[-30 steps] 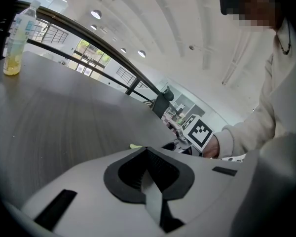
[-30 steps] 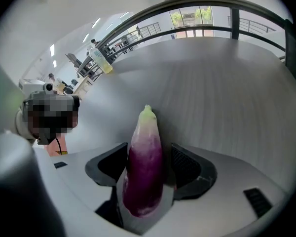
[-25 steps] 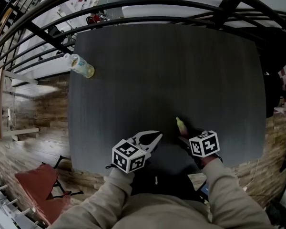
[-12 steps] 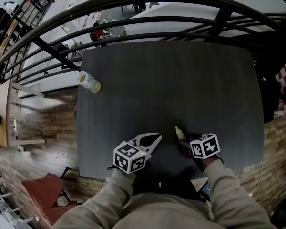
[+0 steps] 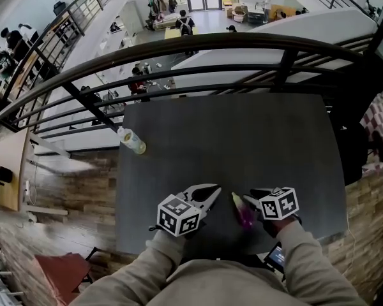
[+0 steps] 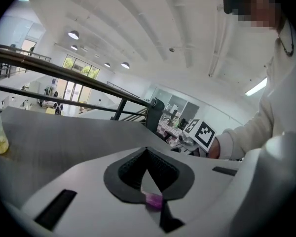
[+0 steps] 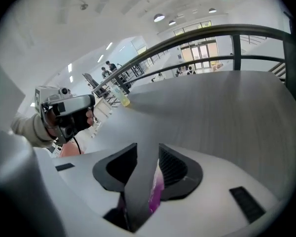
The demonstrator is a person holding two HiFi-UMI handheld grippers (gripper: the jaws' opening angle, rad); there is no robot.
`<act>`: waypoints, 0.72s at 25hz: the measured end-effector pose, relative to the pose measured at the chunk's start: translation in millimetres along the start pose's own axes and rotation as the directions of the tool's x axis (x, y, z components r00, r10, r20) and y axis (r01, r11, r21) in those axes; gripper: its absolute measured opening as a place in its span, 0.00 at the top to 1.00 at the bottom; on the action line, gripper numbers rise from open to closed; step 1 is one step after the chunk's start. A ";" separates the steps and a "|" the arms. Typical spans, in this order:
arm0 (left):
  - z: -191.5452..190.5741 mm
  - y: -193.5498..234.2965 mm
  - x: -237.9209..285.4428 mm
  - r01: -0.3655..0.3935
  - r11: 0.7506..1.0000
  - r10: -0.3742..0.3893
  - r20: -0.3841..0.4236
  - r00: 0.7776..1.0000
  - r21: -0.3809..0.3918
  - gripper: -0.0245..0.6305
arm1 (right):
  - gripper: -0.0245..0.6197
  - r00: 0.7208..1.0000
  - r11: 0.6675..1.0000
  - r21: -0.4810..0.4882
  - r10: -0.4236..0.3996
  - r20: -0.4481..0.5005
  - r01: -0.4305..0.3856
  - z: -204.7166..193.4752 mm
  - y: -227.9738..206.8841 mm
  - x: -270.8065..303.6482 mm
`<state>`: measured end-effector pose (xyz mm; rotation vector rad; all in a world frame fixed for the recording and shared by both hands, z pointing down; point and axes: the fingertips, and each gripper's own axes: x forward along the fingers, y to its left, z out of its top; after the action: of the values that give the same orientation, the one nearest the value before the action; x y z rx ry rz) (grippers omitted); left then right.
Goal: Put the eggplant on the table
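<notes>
Now closing right tool [image 5: 250, 203] on eggplant [image 5: 244, 214], purple body lying between jaws against one pad. Holding eggplant at near edge of desk [image 5: 242, 139], just right of left tool [image 5: 214, 190], green stem end pointing toward desk's far side. Holding left tool pinched, tips together, sliver of purple showing through gap behind tips. Noting bottle [image 5: 132, 141] lying on side at desk's far left edge, well apart from both tools.

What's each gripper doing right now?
Left gripper: closed, tips together; tiny purple bit between jaws, unidentifiable.
Right gripper: jaws closing on the eggplant.
</notes>
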<state>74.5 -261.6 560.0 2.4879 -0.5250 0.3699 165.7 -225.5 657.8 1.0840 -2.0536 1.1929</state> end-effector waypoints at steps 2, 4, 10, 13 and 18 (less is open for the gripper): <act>15.1 -2.5 -2.7 -0.003 1.000 0.003 0.019 1.000 0.028 0.95 | 0.90 0.997 0.999 -0.026 0.036 0.062 -0.034 19.4 9.2 -13.7; 31.6 -4.6 -5.6 -0.005 0.999 0.003 0.041 0.999 0.054 0.95 | 0.94 0.988 0.995 -0.054 0.088 0.123 -0.082 38.8 20.4 -29.7; 89.0 -8.6 -12.6 -0.011 0.990 -0.004 0.101 0.995 0.142 0.95 | 0.94 0.942 0.981 -0.127 0.178 0.283 -0.147 87.7 33.5 -85.9; 124.5 -22.6 -19.3 -0.002 0.979 -0.027 0.141 0.990 0.206 0.95 | 0.94 0.889 0.966 -0.173 0.244 0.388 -0.190 119.7 51.8 -125.4; 170.5 -62.3 -33.7 0.035 0.957 -0.096 0.200 0.975 0.288 0.95 | 0.94 0.790 0.937 -0.275 0.334 0.515 -0.217 160.0 87.5 -199.1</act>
<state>97.0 -303.0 381.5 2.8352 -0.5001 0.1610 192.8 -265.8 392.1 1.1495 -2.8007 0.8163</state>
